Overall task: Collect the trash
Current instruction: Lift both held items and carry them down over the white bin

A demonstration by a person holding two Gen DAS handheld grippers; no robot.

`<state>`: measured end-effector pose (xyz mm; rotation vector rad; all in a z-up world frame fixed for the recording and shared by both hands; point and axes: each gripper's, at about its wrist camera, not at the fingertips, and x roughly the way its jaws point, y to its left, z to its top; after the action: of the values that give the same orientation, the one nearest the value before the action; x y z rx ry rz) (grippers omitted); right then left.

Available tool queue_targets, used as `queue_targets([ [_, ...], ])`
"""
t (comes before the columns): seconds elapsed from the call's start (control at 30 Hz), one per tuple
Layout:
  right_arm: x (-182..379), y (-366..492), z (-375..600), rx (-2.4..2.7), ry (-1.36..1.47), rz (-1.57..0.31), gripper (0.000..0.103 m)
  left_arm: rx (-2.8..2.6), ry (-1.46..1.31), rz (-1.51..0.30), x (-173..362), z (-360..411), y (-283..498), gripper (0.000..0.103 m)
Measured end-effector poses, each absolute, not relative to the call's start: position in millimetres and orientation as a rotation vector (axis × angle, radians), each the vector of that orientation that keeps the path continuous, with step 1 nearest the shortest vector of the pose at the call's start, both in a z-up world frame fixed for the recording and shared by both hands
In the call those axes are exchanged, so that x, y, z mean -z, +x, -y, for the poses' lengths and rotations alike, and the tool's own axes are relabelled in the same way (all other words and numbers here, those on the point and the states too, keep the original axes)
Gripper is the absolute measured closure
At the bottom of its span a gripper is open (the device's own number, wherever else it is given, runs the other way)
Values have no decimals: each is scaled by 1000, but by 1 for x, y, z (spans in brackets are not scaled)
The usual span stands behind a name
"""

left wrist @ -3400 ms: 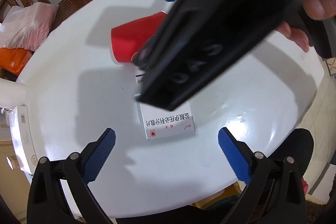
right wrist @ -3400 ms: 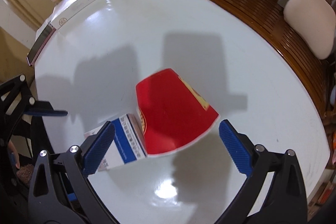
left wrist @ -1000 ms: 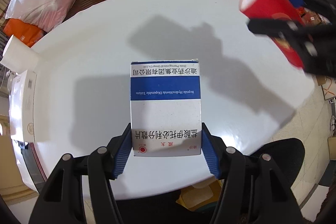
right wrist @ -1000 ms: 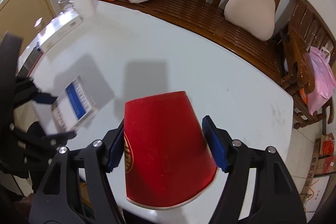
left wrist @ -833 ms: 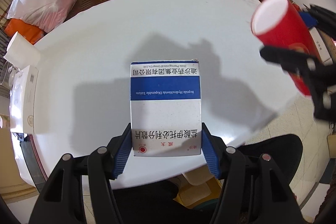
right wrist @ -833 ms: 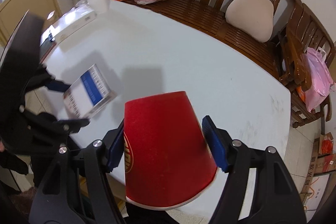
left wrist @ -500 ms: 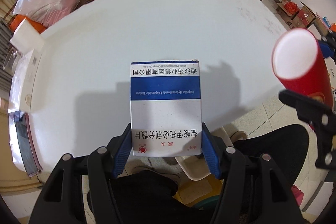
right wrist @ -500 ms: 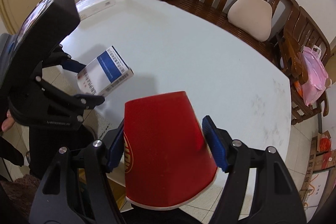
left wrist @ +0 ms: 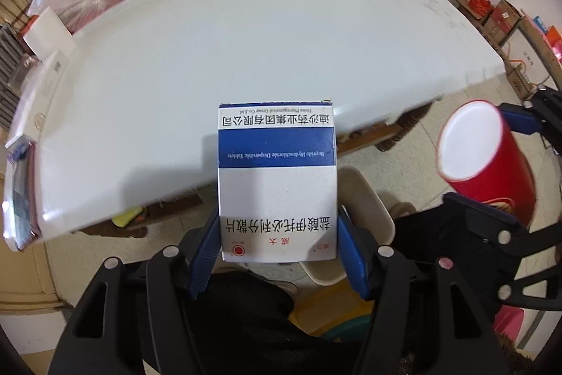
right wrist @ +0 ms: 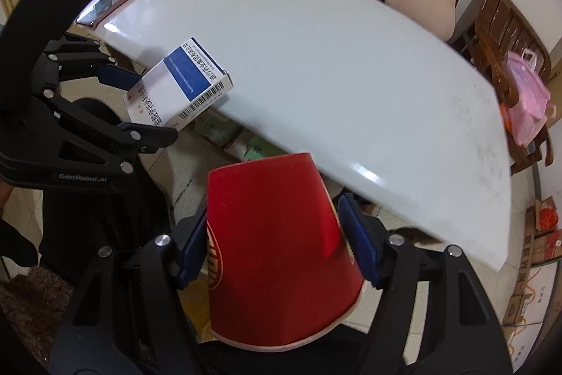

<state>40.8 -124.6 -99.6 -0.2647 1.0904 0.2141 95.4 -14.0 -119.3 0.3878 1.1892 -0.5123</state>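
A blue-and-white medicine box (left wrist: 277, 185) is clamped in the left gripper (left wrist: 277, 252), held off the near edge of the white table (left wrist: 246, 41). A red paper cup (right wrist: 277, 252), its mouth cut off from view, is gripped by the right gripper (right wrist: 277, 245) above the floor. What lies below both is largely hidden by dark clothing.

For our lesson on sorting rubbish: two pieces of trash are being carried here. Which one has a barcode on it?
The medicine box in the left gripper has a barcode on its side. The red paper cup in the right gripper shows none.
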Motion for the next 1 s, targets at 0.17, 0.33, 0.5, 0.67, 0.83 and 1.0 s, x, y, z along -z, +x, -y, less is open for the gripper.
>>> queue_targets([
  [0.17,116,33,121,-211,-236,-1117,35,522,412,-1184,138,15,69,43],
  [0.33,137,23,121,-190,-220,-1136,35,538,431,-1191,158,23,55,43],
  [0.5,161,18,120,-163,-211,-1155,35,550,412,-1214,182,21,53,43],
  [0.67,180,14,121,-154,-176,-1177,35,553,404,-1256,211,23,49,43],
  [0.83,201,12,124,-141,-152,-1197,35,545,410,-1279,230,24,47,43],
  [1.0,221,16,128,-126,-142,-1221,35,553,387,-1320,248,24,50,43],
])
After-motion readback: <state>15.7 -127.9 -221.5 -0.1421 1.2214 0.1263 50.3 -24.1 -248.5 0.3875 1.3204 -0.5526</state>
